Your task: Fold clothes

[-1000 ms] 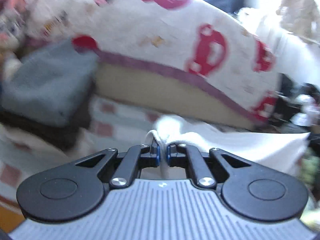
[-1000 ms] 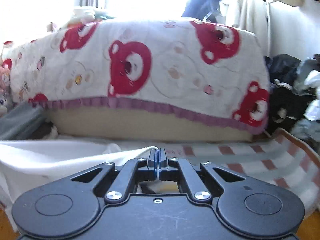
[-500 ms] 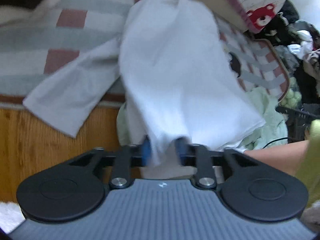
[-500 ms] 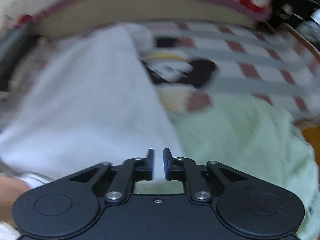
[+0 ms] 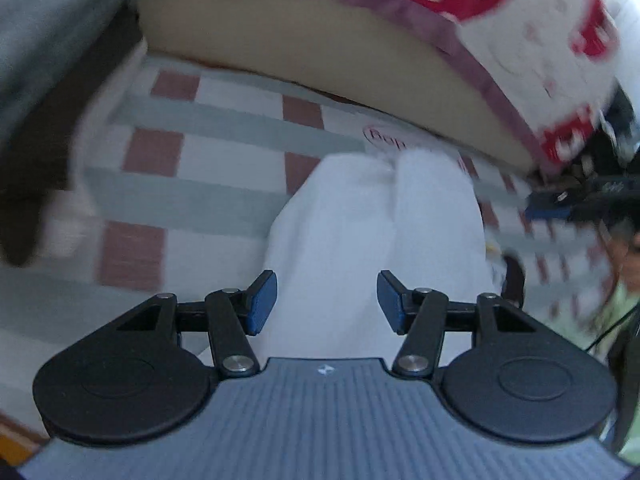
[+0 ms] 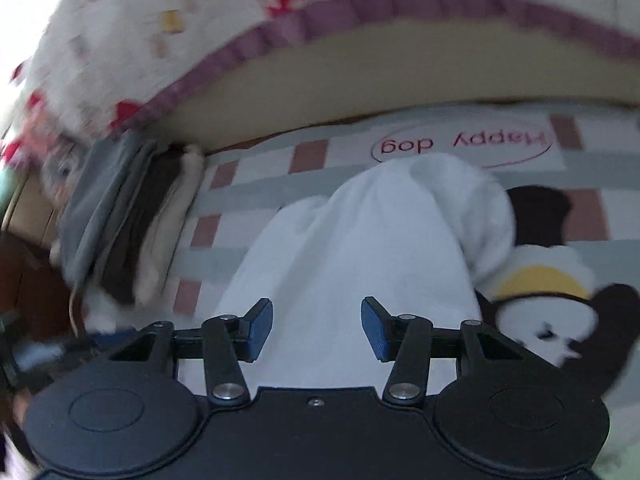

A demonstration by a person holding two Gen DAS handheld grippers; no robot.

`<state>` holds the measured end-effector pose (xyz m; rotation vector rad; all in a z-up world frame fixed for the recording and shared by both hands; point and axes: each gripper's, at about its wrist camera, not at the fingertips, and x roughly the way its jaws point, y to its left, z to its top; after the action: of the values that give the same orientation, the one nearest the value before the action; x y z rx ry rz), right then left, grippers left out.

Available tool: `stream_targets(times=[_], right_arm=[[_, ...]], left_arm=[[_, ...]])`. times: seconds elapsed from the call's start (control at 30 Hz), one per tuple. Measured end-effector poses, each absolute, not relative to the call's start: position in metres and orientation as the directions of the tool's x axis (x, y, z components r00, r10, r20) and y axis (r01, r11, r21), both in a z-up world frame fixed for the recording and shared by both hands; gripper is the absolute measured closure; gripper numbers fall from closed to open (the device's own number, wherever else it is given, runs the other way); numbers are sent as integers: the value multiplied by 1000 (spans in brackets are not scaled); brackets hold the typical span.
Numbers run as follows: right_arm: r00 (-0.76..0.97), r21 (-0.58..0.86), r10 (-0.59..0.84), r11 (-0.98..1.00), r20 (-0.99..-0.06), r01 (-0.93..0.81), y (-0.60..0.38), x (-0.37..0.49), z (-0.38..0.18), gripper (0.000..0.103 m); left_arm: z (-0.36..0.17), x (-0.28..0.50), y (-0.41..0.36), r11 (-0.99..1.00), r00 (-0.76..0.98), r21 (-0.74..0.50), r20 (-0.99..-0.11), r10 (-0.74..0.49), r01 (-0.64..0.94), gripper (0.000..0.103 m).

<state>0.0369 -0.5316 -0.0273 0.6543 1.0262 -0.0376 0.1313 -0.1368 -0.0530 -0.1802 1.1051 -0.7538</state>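
1 white garment (image 5: pixel 376 240) lies bunched lengthwise on 1 checked rug (image 5: pixel 208 168), in front of 1 mattress (image 5: pixel 304 40) under 1 red-bear blanket (image 5: pixel 520 32). 2 grippers: left gripper (image 5: pixel 327 304) and right gripper (image 6: pixel 317 330), jaws on both have just been opening and now stand about half apart, white cloth between the pads but no pad pressing it. 1 folded clothes stack (image 6: pixel 116 220) sits left on the rug.
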Motion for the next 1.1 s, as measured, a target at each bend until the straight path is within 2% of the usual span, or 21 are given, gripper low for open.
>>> stream_targets(times=[0.1, 0.27, 0.33, 0.43, 0.53, 0.57, 0.6, 0.67, 0.7, 0.73, 0.77, 0.8, 0.87, 0.97, 1.03, 1.1], right_arm=[[512, 487, 242, 763, -824, 424, -550, 78, -62, 48], [473, 362, 131, 822, -871, 439, -565, 101, -87, 48], [493, 326, 97, 855, -865, 404, -568, 102, -88, 46], [516, 296, 78, 886, -853, 357, -574, 103, -97, 38], [539, 318, 90, 882, -837, 347, -580, 108, -111, 36], [557, 336, 100, 879, -824, 339, -580, 110, -117, 33], [580, 350, 108, 879, -807, 323, -579, 112, -125, 30], [593, 347, 88, 875, -801, 338, -575, 112, -138, 28], [600, 347, 75, 869, -796, 352, -572, 110, -143, 34], [607, 347, 61, 864, -792, 365, -569, 108, -147, 70], [620, 344, 64, 874, -782, 344, -564, 105, -146, 87], [653, 343, 66, 888, -755, 307, -559, 96, -139, 87], [752, 405, 103, 885, -651, 229, -554, 63, -119, 96], [840, 477, 127, 862, -528, 169, -550, -2, -86, 96], [839, 444, 122, 883, -531, 152, -546, -43, -72, 96], [789, 385, 105, 906, -605, 175, -541, -79, -72, 96]], left_arm=[[-82, 153, -156, 747, 260, -528, -716, -647, 404, 48], [-126, 177, -182, 786, 264, -408, -784, -562, 464, 48], [-136, 179, -181, 772, 260, -422, -771, -582, 476, 47], [-153, 183, -177, 753, 242, -485, -745, -622, 444, 36], [-165, 193, -187, 746, 198, -522, -748, -634, 415, 35], [-166, 192, -190, 751, 192, -528, -752, -630, 397, 35], [-167, 192, -194, 756, 186, -533, -757, -627, 379, 37], [-165, 188, -199, 751, 172, -546, -754, -634, 372, 68], [-159, 183, -199, 729, 168, -551, -739, -652, 407, 97], [-152, 176, -196, 712, 187, -548, -720, -669, 440, 98], [-144, 169, -190, 697, 212, -549, -694, -688, 462, 100], [-137, 162, -183, 674, 221, -571, -663, -715, 468, 101], [-125, 151, -173, 621, 203, -631, -607, -768, 464, 100], [-100, 123, -162, 557, 171, -654, -558, -812, 511, 100], [-90, 103, -156, 529, 131, -661, -553, -823, 532, 100], [-89, 79, -150, 496, 63, -689, -551, -832, 529, 100]])
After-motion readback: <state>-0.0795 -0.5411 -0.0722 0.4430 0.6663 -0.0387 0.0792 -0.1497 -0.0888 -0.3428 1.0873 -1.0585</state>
